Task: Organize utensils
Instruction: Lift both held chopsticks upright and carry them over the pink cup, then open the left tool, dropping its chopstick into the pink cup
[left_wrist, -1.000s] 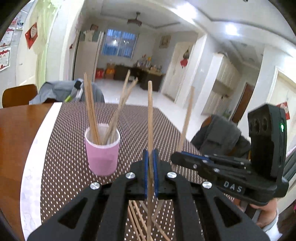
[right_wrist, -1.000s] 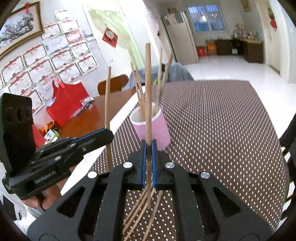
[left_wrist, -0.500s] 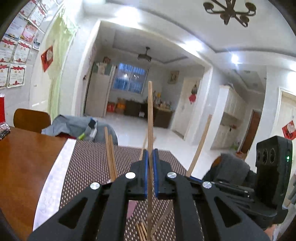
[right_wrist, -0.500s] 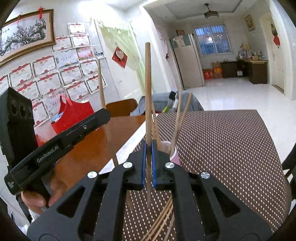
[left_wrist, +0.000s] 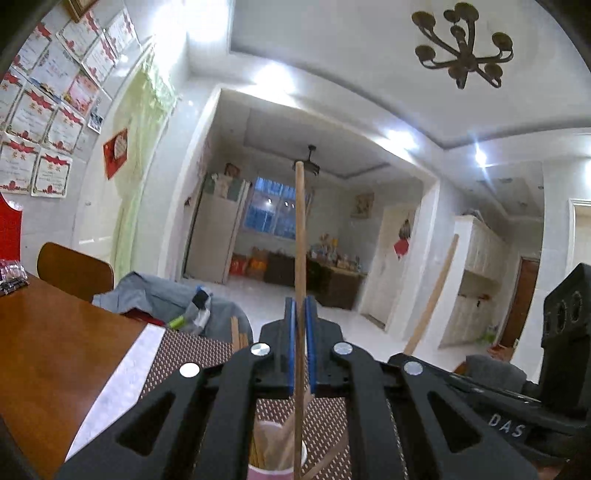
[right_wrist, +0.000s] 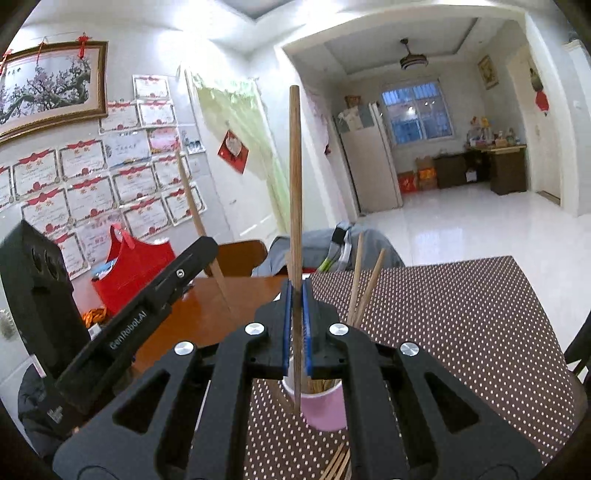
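My left gripper (left_wrist: 300, 332) is shut on an upright wooden chopstick (left_wrist: 300, 240); its lower end hangs over the mouth of the pink cup (left_wrist: 275, 470), which holds several chopsticks. My right gripper (right_wrist: 295, 317) is shut on another upright chopstick (right_wrist: 294, 184), its lower tip at the rim of the same pink cup (right_wrist: 325, 410). Each gripper shows in the other's view: the right one (left_wrist: 480, 398) with its chopstick (left_wrist: 432, 295), the left one (right_wrist: 147, 310) with its chopstick (right_wrist: 195, 206). Loose chopsticks (right_wrist: 336, 465) lie on the mat below.
A brown dotted placemat (right_wrist: 461, 332) covers the wooden table (left_wrist: 48, 350). A red bag (right_wrist: 129, 266) stands at the table's far left. A chair (left_wrist: 74, 269) with grey clothing (left_wrist: 155, 295) stands behind the table.
Both grippers have risen and come in over the pink cup, each still holding its chopstick upright. The cup now sits under the fingers in both views.
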